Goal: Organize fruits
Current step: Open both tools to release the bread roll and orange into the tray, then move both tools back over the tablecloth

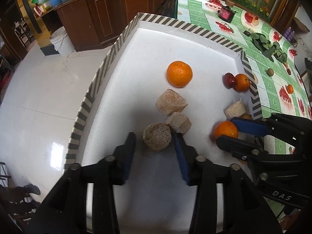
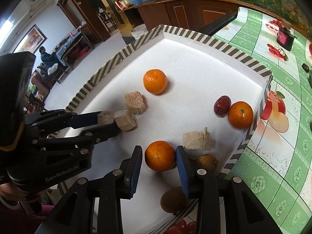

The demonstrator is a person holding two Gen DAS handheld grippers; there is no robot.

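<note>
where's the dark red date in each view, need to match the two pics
Left wrist view: the dark red date lies right of centre in the tray, touching the left side of a small orange near the striped right wall.
Right wrist view: the date lies right of centre, again touching that small orange.
Shared landmark: the tray's striped far corner.

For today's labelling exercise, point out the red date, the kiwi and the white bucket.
red date (image 2: 222, 105), right wrist view, middle of its wrinkled skin
kiwi (image 2: 171, 200), right wrist view, its brown top
white bucket (image 1: 62, 42), left wrist view, its side wall
</note>
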